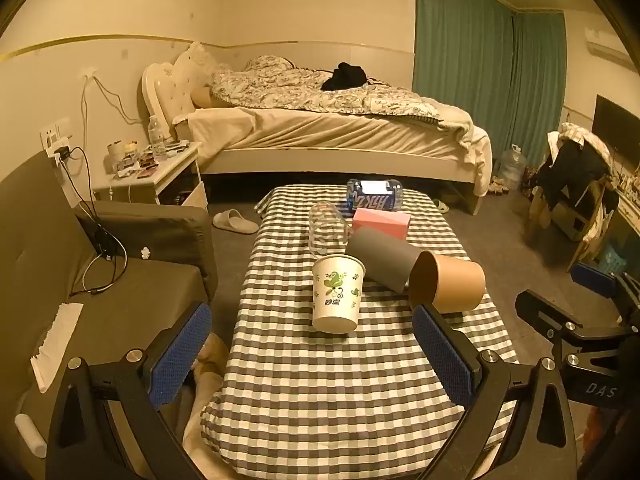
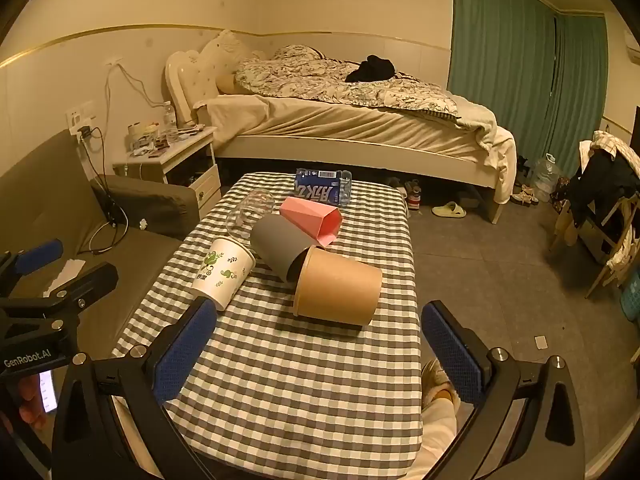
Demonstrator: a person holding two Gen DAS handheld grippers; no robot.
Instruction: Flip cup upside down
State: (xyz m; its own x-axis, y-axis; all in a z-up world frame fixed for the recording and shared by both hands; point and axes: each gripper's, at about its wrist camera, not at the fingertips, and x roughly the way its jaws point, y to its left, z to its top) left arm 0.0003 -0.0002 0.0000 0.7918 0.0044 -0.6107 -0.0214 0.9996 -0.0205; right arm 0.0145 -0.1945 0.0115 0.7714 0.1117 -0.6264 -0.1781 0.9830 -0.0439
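Several cups lie tipped over on the checkered table. Nearest is a white paper cup with green print, apparently on its side with its base toward me. To its right a brown paper cup lies on its side, and a grey cup lies behind that. My left gripper is open, just short of the white cup, holding nothing. My right gripper is open too, in front of the brown cup.
Further back on the table lie a clear glass, a pink faceted cup and a blue bottle. A grey sofa runs along the left. Behind stand a nightstand and a bed. Bare floor is on the right.
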